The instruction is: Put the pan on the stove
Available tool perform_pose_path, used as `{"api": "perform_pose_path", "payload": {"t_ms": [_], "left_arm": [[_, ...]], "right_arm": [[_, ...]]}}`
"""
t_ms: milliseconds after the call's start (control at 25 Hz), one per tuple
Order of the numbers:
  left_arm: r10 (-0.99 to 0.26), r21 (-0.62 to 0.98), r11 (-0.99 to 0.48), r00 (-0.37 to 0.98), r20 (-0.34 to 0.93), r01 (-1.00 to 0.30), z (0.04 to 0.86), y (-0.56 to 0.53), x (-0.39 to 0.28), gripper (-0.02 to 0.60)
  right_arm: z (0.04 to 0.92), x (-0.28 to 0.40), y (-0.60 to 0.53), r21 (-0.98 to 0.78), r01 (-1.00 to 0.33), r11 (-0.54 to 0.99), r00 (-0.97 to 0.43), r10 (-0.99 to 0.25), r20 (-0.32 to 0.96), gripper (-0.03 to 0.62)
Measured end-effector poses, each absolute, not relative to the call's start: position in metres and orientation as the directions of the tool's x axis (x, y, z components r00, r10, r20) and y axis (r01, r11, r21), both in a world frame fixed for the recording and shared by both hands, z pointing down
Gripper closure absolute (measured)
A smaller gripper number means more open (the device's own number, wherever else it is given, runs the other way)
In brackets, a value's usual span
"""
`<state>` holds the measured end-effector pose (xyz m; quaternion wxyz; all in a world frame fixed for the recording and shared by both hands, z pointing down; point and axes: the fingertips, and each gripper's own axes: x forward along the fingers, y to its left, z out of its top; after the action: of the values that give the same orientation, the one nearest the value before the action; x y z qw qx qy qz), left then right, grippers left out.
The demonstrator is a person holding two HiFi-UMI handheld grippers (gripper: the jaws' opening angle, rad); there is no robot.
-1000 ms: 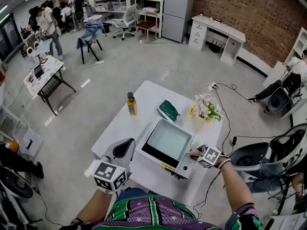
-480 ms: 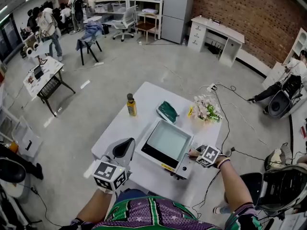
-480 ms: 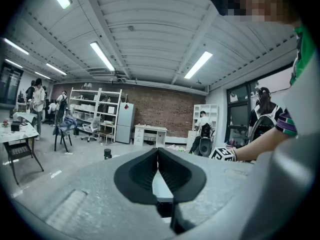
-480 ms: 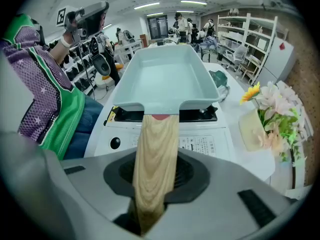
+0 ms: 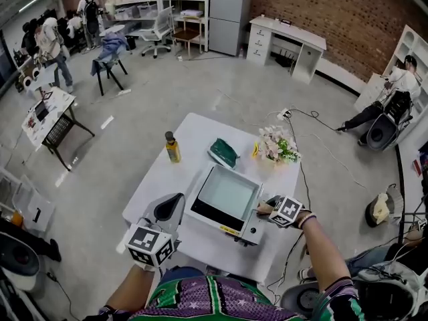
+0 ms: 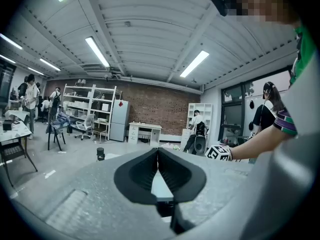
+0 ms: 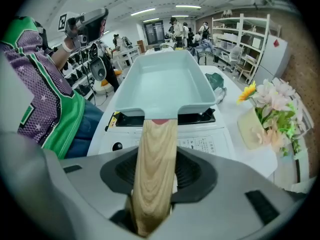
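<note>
A square pale-green pan (image 5: 226,194) with a wooden handle (image 7: 156,159) rests on the white stove (image 5: 244,229) on the white table (image 5: 160,179). In the right gripper view the pan (image 7: 160,86) lies straight ahead on the stove (image 7: 200,139). My right gripper (image 5: 266,209) is at the stove's right front corner. Its jaws (image 7: 157,171) are opening, with the handle still between them and slim gaps beside it. My left gripper (image 5: 170,208) hovers over the table's front left, left of the stove, shut and empty (image 6: 158,171).
Behind the stove stand a yellow bottle (image 5: 172,147), a folded green cloth (image 5: 224,152) and a vase of flowers (image 5: 276,146). The flowers (image 7: 272,114) are close on the right of the pan. A cable runs off the table's right side. People and desks are far off.
The head view has shifted a little. The pan stays on the stove, and both grippers keep their places beside it.
</note>
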<state>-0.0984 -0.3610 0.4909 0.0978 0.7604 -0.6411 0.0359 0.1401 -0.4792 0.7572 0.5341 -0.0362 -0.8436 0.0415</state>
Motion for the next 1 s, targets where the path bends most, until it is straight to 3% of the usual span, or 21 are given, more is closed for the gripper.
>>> {"api": "perform_pose_path", "payload": {"t_ms": [440, 760, 1000], "left_arm": [[-0.956, 0.109, -0.225, 0.241, 0.168, -0.968, 0.486, -0.359, -0.109, 0.565], [-0.947, 0.114, -0.27, 0.285, 0.147, -0.956, 0.473, -0.36, -0.112, 0.565], [-0.941, 0.115, -0.298, 0.312, 0.135, -0.948, 0.47, -0.358, -0.119, 0.565]], "right_arm": [[0.729, 0.126, -0.486, -0.025, -0.037, 0.999, -0.444, 0.006, 0.896, 0.393], [0.697, 0.121, -0.492, 0.016, -0.11, 0.994, -0.49, -0.068, 0.869, 0.391], [0.666, 0.115, -0.499, 0.092, -0.203, 0.975, -0.552, -0.192, 0.812, 0.391]]}}
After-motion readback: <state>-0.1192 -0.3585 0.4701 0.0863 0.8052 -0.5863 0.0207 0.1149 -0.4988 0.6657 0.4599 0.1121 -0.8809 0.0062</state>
